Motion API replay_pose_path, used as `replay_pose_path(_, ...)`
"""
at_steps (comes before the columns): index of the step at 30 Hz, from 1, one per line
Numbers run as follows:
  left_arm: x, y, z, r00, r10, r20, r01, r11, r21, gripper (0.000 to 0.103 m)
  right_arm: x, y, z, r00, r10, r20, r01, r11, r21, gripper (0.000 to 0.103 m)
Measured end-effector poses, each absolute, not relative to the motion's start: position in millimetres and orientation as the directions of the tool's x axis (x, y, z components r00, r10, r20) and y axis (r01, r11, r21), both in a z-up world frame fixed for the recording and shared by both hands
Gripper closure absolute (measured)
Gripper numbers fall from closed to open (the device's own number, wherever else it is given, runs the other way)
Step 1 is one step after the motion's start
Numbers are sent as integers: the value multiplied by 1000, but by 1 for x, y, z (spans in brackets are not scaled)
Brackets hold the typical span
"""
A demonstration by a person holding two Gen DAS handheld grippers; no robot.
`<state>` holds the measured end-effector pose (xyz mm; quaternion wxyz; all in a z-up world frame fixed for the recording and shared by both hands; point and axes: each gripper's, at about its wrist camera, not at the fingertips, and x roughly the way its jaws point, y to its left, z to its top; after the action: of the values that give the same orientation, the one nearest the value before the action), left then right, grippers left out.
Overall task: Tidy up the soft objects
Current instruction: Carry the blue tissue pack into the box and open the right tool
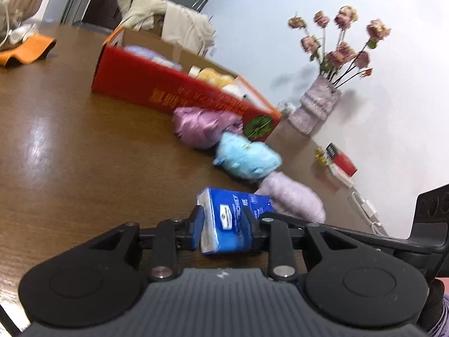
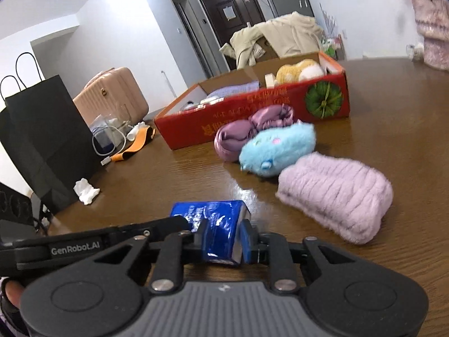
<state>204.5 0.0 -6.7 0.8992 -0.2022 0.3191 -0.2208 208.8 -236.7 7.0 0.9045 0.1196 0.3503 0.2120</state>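
Note:
Both grippers are shut on the same blue tissue pack, from opposite ends. My left gripper (image 1: 223,224) holds the blue tissue pack (image 1: 233,219). My right gripper (image 2: 221,237) holds that pack (image 2: 216,224) too. Beyond lie a lilac fuzzy bundle (image 2: 336,193), a light blue plush toy (image 2: 277,148) and a purple satin bundle (image 2: 247,132) in a row on the wooden table (image 2: 393,140). Behind them stands an open red cardboard box (image 2: 252,109) with a yellow plush (image 2: 297,70) and other soft items inside. The row also shows in the left wrist view: lilac bundle (image 1: 294,196), blue plush (image 1: 247,157), satin bundle (image 1: 202,126), red box (image 1: 168,87).
A black paper bag (image 2: 47,137), a crumpled white tissue (image 2: 85,191), cables and an orange strap (image 2: 134,143) sit at the table's left. A vase of dried flowers (image 1: 317,104) and a small red box (image 1: 342,160) stand by the wall. A beige coat (image 2: 280,36) hangs behind the box.

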Motion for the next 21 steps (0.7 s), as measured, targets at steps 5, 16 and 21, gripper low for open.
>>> replay_pose_path(5,228,4,38,721,-600,-346,373,757,-536,75,220,-249,54,752,461,-471,-328,882,338,82)
replay_pose_path(16,439,-19,85,686,-564,-460,309,798,-518,73,418,-256,99,757,438,-485,-332,897,292,82)
replay_pose_path(21,519,-23,42,633,-514,-579,171,822,-542,71,507,-251,57,703,395,-592,-247,916,317,80)
